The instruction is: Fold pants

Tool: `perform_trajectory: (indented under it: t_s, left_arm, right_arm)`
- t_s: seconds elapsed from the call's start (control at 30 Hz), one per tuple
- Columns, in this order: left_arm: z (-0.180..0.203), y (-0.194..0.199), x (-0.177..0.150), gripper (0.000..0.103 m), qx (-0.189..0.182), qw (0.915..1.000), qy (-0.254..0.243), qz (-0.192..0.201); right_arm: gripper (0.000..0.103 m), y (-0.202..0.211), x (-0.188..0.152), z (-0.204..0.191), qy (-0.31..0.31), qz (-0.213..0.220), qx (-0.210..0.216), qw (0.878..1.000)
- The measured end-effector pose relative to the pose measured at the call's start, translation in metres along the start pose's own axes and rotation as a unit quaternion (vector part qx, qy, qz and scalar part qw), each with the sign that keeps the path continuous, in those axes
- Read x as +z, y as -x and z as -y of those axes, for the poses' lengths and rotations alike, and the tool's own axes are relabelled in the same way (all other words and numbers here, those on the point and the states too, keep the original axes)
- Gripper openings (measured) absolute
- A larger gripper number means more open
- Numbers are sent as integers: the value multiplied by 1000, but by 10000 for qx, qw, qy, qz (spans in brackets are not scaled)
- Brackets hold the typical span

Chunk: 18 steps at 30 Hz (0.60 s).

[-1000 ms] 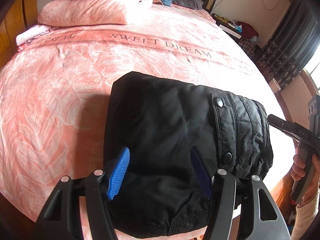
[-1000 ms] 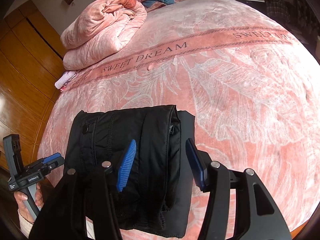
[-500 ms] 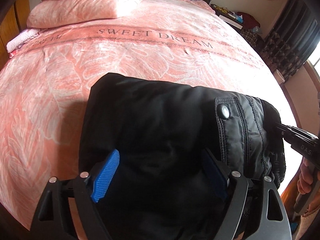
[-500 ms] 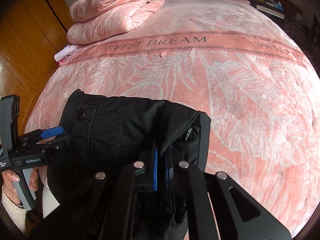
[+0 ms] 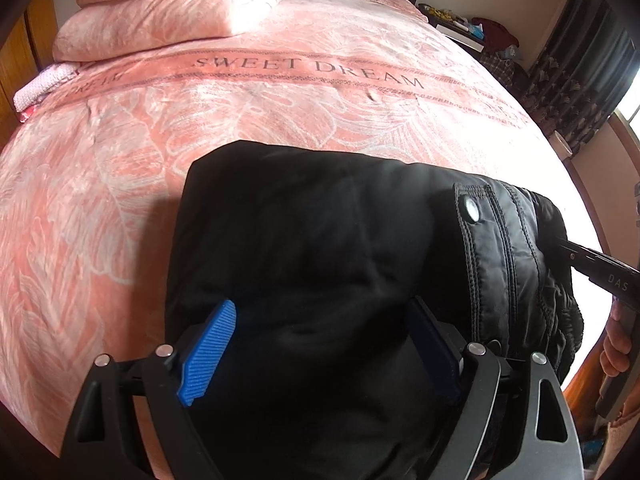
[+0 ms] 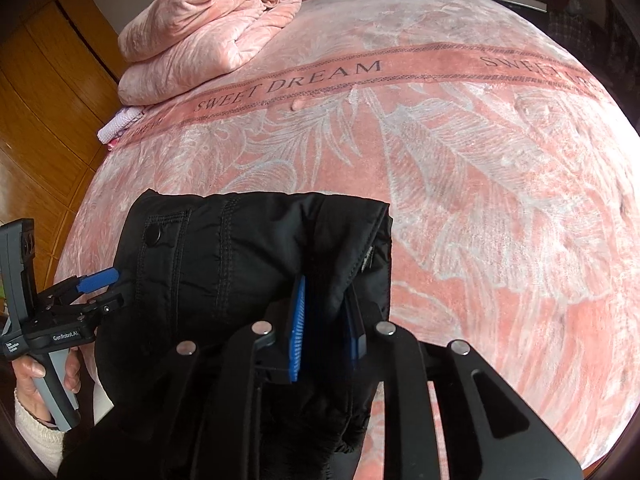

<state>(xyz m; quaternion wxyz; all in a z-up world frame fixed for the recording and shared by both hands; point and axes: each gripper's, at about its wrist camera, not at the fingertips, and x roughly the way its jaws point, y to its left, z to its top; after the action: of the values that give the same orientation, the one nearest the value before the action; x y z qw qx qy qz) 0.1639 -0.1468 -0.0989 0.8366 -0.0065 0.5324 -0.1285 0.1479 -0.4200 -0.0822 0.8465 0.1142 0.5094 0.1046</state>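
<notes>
The black padded pants (image 5: 320,248) lie folded in a thick bundle at the near edge of the pink bed; they also show in the right wrist view (image 6: 240,256). My left gripper (image 5: 320,344) is open, its blue fingers (image 5: 208,344) straddling the near side of the bundle. My right gripper (image 6: 326,320) is shut on the pants' right edge, a fold of cloth pinched between its pads. From the right wrist view the left gripper (image 6: 96,292) sits at the bundle's left end. The right gripper's body (image 5: 600,268) shows past the waistband.
The pink "SWEET DREAM" blanket (image 5: 280,92) covers the bed. A folded pink duvet (image 6: 208,28) lies at the far left by the wooden wardrobe (image 6: 40,92). A nightstand with clutter (image 5: 460,24) and dark curtains (image 5: 580,60) stand at the far right.
My right gripper moved in and shut on the pants' right edge. My left gripper pushed forward around the bundle and stayed open.
</notes>
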Motion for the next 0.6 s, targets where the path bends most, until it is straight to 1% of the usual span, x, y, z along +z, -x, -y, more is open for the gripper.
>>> perform_trajectory:
  t_s: [0.07,0.13,0.2,0.3,0.4,0.47,0.5,0.6]
  left_arm:
    - [-3,5,-1,87,-38,10000,50,-33]
    - [-6,12,-6,87,-120,9999,92,-18]
    - [-8,20,-12,87,-161,9998,115,7]
    - [-11,27,-24,87,-233,9995,200,9]
    - [-12,27,-33,87,-234,9995,222,-17]
    - [-12,23,-36,87,-147,9997,186,-53]
    - [-12,22,-37,87,-119,9997,180,-72]
    - [-11,22,-39,87,-88,9998,144,-52]
  right_arm:
    - [27,13,-6,4,-73,95,85,9999]
    - [42,24,-16,7,-113,101,173,9997]
    - [47,33,-28,11,-179,71,303,9994]
    - [47,39,-49,14,-264,-42,419,9988]
    - [47,33,-67,10,-287,-257,497,9980]
    - [43,27,-74,6,-298,-308,576,9974]
    - [37,25,-76,6,-349,-328,625,9969]
    - [31,27,-75,2,-319,-237,583,9975]
